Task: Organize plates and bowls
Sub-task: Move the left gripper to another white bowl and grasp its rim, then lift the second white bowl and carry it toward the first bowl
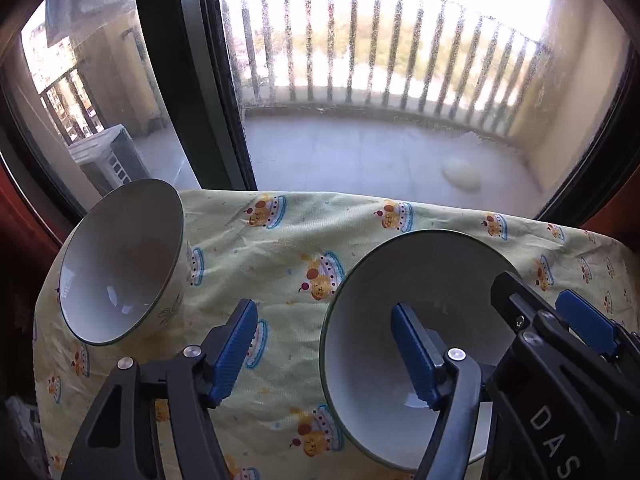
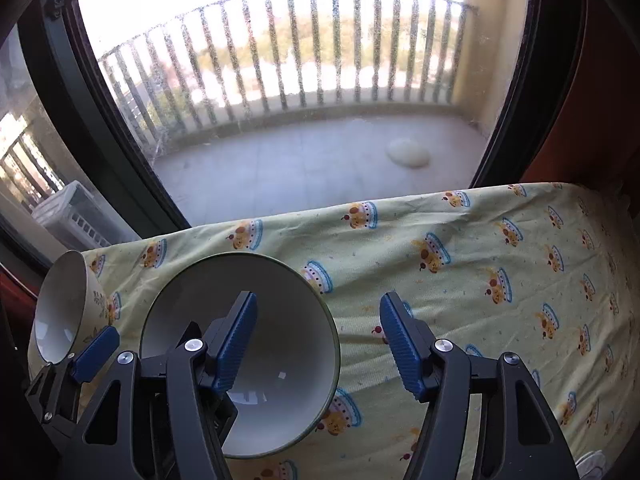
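Two cream bowls with dark green rims stand on a table under a yellow cartoon-print cloth [image 1: 288, 248]. The near bowl [image 1: 404, 280] [image 2: 280, 340] is wide. The far bowl [image 1: 120, 260] [image 2: 64, 308] has a leaf pattern and sits at the table's left. My left gripper [image 1: 324, 352] is open, its right finger inside the near bowl and its left finger outside, so the jaws straddle the bowl's left rim. My right gripper [image 2: 318, 344] is open, straddling the same bowl's right rim. Neither is closed on it.
A large window with a dark frame [image 1: 208, 80] stands right behind the table's far edge. A balcony with railing [image 2: 304, 52] lies beyond the glass. The cloth [image 2: 500, 280] stretches to the right of the bowls. The right gripper's body shows in the left wrist view [image 1: 560, 360].
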`<state>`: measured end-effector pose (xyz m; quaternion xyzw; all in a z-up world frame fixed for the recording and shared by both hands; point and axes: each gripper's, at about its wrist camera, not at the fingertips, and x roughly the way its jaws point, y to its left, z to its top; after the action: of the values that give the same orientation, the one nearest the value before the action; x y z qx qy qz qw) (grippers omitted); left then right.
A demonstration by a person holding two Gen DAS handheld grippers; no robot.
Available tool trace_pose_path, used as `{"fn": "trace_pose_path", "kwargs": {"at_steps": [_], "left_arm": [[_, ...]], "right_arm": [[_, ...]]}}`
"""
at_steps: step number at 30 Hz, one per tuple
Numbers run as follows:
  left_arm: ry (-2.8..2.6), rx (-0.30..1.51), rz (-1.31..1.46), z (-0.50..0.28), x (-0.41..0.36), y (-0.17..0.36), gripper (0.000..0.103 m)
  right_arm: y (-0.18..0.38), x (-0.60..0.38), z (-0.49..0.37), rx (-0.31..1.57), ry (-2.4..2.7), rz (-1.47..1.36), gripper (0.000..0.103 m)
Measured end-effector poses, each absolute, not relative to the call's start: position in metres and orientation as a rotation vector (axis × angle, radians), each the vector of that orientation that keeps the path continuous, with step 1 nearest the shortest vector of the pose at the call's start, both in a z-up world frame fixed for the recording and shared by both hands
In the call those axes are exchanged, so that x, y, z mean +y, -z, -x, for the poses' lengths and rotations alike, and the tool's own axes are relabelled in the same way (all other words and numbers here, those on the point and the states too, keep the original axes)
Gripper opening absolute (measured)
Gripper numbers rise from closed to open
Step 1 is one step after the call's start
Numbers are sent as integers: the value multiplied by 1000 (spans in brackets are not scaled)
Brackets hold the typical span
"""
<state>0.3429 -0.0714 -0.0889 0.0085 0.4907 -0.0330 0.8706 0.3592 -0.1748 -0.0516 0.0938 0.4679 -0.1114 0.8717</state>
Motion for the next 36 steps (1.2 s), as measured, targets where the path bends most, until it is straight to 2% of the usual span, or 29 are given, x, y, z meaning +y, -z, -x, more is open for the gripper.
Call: {"fn": "trace_pose_path", "kwargs": {"at_steps": [2,5,11,23,36], "left_arm": [[69,1025,-21,-344,-73,92,51],[79,1059,-5,-348,-75,97,34],[108,1085,7,-350,-79,104,23],[113,1093,-53,-343,-81,98,22],[123,1112,-74,-310,-87,85,22]], "right_arm": [[56,-175,-364,987,227,-193,48],[64,-177,-369,1009,221,-206,37],[75,-182,-375,1038,179,-263,30],[73,-178,-370,1053,165,-229,25],[61,-184,-335,1071,177,-247,25]]}}
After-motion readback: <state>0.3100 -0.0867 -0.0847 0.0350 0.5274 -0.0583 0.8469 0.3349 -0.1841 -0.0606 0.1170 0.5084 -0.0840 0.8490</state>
